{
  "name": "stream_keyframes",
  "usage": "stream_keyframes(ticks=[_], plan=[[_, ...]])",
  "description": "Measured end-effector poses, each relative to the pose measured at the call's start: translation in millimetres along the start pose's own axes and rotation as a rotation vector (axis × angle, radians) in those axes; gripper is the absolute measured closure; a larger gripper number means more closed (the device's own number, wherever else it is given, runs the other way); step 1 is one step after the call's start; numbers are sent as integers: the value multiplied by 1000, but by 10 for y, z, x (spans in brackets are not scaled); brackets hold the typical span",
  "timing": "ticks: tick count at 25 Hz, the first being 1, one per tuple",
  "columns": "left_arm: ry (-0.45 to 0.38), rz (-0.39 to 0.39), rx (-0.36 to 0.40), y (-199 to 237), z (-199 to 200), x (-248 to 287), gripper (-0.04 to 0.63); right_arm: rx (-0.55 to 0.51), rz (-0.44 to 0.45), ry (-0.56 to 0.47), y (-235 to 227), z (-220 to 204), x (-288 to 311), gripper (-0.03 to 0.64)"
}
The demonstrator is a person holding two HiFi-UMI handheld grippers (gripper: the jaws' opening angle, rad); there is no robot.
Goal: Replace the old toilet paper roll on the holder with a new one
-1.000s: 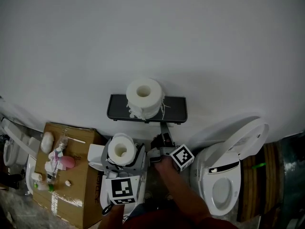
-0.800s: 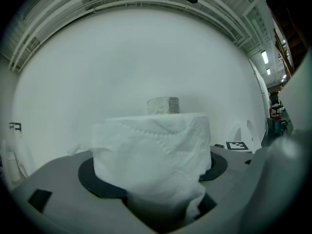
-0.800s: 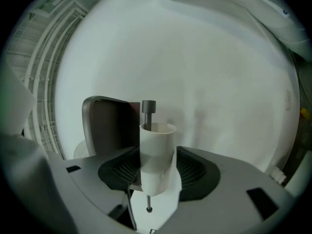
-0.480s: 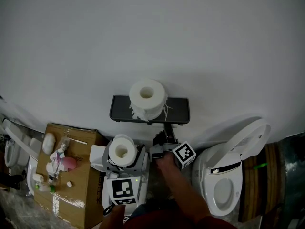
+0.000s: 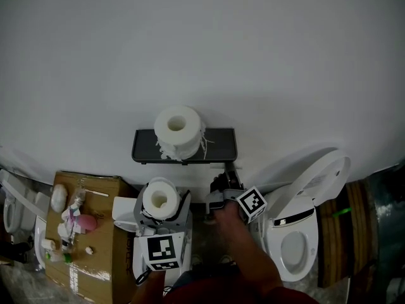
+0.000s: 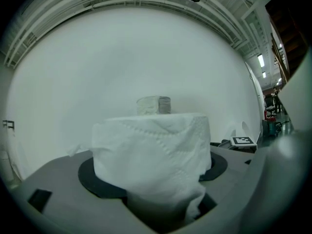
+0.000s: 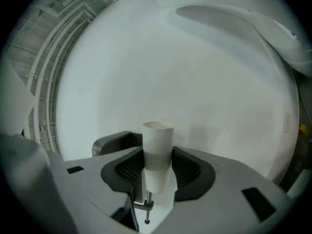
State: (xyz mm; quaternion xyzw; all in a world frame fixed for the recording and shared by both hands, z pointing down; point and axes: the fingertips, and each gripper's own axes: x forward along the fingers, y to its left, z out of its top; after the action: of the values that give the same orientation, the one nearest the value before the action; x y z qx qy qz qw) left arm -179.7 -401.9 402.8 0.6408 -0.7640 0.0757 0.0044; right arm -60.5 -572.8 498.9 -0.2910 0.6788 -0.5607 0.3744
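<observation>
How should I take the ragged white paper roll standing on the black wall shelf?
Grip the ragged white paper roll across its curved sides, coming level from the front. It stands on end on the black wall shelf, hole up, wall behind, so its flanks are likely freest.

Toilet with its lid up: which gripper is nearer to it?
Right. The right gripper is just left of the toilet in the head view; the left gripper, holding a paper roll, is farther left.
</observation>
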Motion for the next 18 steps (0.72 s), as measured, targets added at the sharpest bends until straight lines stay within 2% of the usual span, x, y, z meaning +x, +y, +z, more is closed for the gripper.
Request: stream_keyframes(ticks=[5,9,11,14,16,18], plan=[[-5,-34,3,-170,36,41,164,-11,-21,-51,-45,384,-149,434],[4,-57,-2,-302,31,89,164,-104,-17,-42,55,619,-249,434],[18,-68,-9,-371,8,101,164,-185,-10,-19,141,666,-308,434],[14,-77,-3,-453,16,121,164,-405,2,46,342,632,-393,434],[-2,-80,7,-495,49,143,164,-632,-19,107,474,546,-458,434],[-10,-81,11,-531,60,163,164,-917,-67,151,606,459,-536,434]])
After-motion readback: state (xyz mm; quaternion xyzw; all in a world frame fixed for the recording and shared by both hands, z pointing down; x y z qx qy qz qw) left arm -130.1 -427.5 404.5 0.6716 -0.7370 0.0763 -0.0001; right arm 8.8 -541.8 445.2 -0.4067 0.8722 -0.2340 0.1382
